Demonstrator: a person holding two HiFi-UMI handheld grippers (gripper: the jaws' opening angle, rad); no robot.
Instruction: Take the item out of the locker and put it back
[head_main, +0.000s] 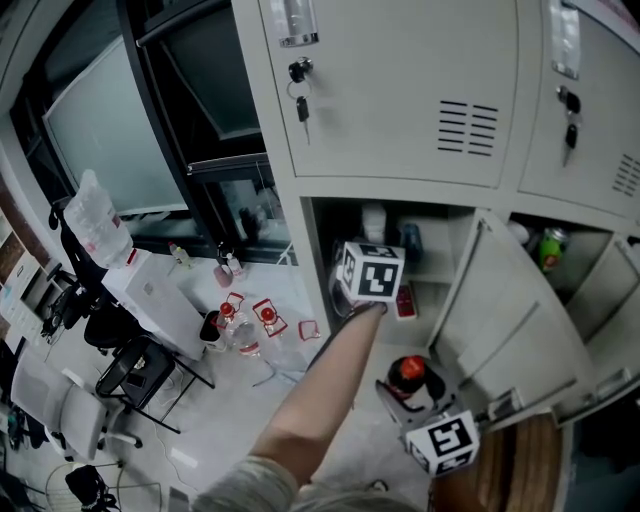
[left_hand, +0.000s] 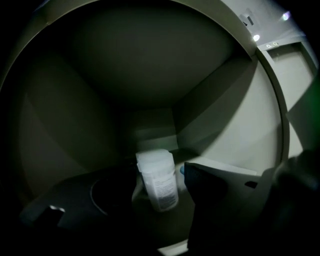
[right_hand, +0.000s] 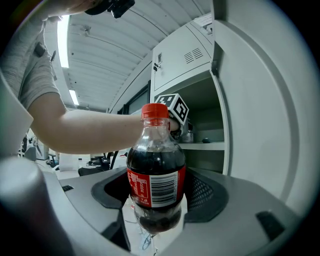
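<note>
Two things going on here. The left hand-held gripper (left_hand: 156, 175) is reaching into the open compartment of the locker (head_main: 400, 100), arm stretched out from the bottom of the head view. Inside it's pretty dark, but the left gripper view shows a small white plastic jar (left_hand: 159, 187) standing upright on the compartment floor, right between the jaws. The jaws are spread apart, with a visible gap on the right side of the jar. On the left side I honestly can't tell whether the jaw touches it.

The right hand-held gripper (right_hand: 155, 197) is outside the locker, low down in front of the open door (head_main: 500, 310). It's clamped on a cola bottle (right_hand: 155, 160) with a red cap and red label, dark liquid most of the way up. The bottle sits upright in the jaws, gripped around its lower half.

There's also a key (head_main: 302, 108) hanging from the lock of the shut upper door, and a green can (head_main: 552, 246) in the next compartment over.
</note>
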